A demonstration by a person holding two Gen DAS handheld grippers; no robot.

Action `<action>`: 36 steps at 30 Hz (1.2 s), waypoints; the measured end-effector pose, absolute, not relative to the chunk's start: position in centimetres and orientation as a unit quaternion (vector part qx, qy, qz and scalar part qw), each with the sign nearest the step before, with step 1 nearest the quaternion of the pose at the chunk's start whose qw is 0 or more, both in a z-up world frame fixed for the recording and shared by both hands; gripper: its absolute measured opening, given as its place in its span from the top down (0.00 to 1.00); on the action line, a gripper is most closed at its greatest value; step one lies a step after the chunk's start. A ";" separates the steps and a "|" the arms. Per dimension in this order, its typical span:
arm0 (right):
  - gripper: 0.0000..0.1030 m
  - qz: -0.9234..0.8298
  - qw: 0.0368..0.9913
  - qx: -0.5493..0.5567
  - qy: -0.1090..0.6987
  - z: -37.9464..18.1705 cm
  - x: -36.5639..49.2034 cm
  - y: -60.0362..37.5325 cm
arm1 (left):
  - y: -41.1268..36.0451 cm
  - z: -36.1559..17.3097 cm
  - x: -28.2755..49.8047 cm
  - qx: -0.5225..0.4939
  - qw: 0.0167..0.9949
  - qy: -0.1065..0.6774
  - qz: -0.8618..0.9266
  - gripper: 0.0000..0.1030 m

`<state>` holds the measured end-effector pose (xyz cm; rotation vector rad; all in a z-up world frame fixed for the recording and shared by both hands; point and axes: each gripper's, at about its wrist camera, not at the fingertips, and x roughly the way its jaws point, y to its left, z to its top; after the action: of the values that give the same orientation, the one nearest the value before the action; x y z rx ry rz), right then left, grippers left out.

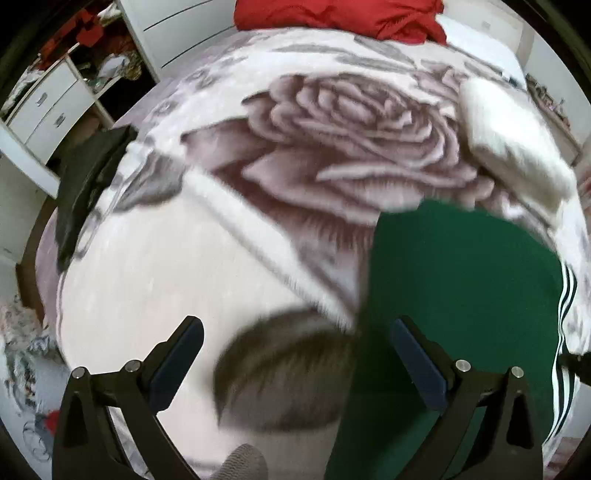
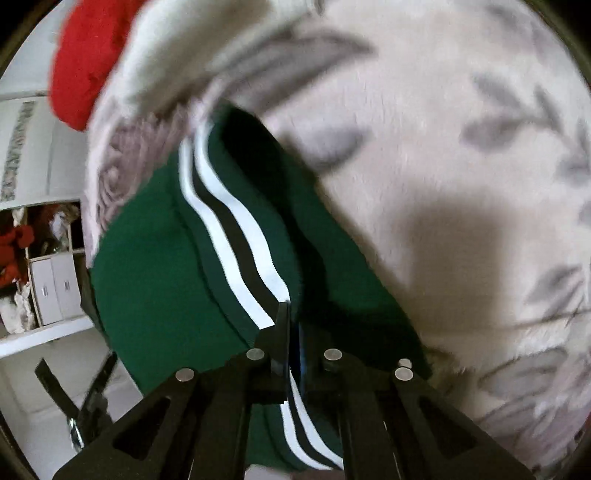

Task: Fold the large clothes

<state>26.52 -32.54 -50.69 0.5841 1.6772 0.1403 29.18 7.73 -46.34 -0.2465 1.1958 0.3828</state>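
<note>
The right gripper (image 2: 290,332) has its fingers pressed together on the green garment (image 2: 155,266), pinching the fabric right by its white and black stripes (image 2: 236,236). The left gripper (image 1: 295,347) hangs with fingers spread wide, nothing between them, its right finger over the green garment (image 1: 461,288). The garment lies on a rose-patterned blanket (image 1: 332,140). Beyond sit a white folded cloth (image 1: 509,140), a red cloth (image 1: 340,14) and a dark garment (image 1: 88,177) at the blanket's left edge

I could read no text, label, brand or number in either view; any marks on the furniture were too blurred to tell.
</note>
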 end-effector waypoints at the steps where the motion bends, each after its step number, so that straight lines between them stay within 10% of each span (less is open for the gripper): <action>1: 0.96 0.066 0.619 0.251 0.741 -50.4 27.4 -32.2 | 8.2 -46.3 29.7 -0.115 0.802 0.558 0.179 0.00; 5: 0.89 0.069 0.646 0.172 0.741 -44.8 29.6 -29.9 | 10.5 -46.6 30.9 -0.107 0.799 0.555 0.206 0.00; 9: 0.34 0.147 0.682 0.091 0.711 -39.5 33.6 -22.6 | 12.0 -47.7 29.9 -0.112 0.783 0.566 0.232 0.00; 22: 0.43 0.387 0.462 -0.313 0.734 -52.3 34.5 10.6 | 15.4 -53.7 26.8 -0.151 0.744 0.605 0.240 0.00; 27: 0.65 0.229 0.415 -0.075 0.877 -56.5 38.0 7.5 | 15.5 -54.4 25.9 -0.164 0.744 0.612 0.212 0.00; 30: 0.66 0.174 0.387 0.072 0.903 -58.3 39.0 3.6 | 15.4 -54.3 25.8 -0.167 0.744 0.615 0.202 0.00; 36: 0.47 0.252 0.450 0.014 0.857 -52.6 40.0 5.0 | 15.9 -53.2 25.9 -0.171 0.751 0.605 0.202 0.00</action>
<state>39.99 4.96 -52.62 0.0340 2.1187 0.6239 25.94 15.86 -53.21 -0.3745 1.3207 0.4421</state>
